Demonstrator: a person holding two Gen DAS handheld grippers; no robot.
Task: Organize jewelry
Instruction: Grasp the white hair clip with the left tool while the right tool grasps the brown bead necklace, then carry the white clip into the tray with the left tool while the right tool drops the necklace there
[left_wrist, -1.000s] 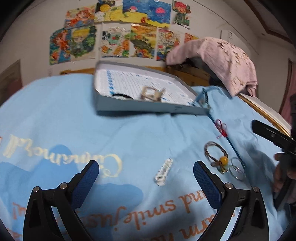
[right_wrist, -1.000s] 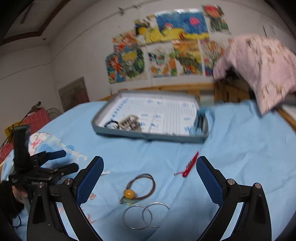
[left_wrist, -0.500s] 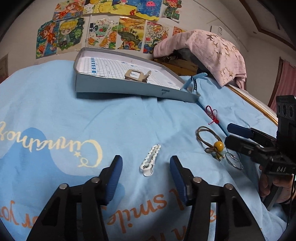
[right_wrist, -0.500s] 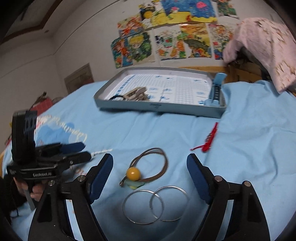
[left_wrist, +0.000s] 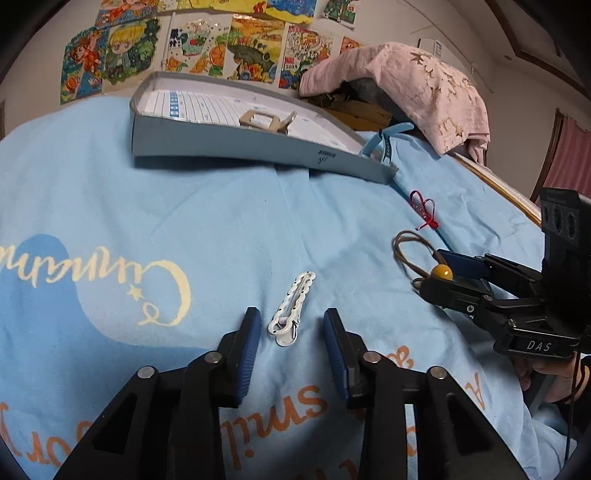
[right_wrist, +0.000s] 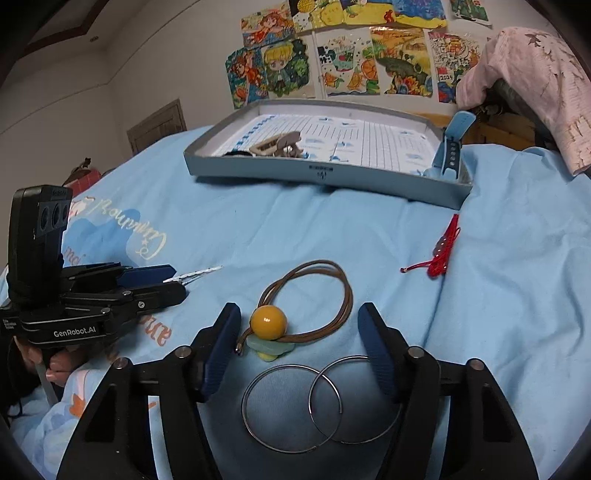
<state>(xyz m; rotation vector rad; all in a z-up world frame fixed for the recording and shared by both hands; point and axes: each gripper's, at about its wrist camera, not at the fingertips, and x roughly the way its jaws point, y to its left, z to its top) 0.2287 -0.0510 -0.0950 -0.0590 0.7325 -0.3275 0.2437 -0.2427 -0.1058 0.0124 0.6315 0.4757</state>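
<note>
Left wrist view: the left gripper (left_wrist: 291, 334) had narrowed and dropped — jaws now unclenched but straddling the white hair clip (left_wrist: 291, 308), a grasp looking imminent. Grey tray (left_wrist: 255, 147) sat at twelve o'clock.

Right wrist view: the right gripper (right_wrist: 299, 334) had closed in too — still released, flanking the yellow-bead cord (right_wrist: 295, 317); silver rings (right_wrist: 321, 402) lay at six o'clock.

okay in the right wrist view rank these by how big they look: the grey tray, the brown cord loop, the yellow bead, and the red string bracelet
1. Grey tray, largest though farthest.
2. Brown cord loop.
3. Red string bracelet, which lies farther back than the loop, so its true size is unsure.
4. Yellow bead, smallest despite being nearest.
</note>
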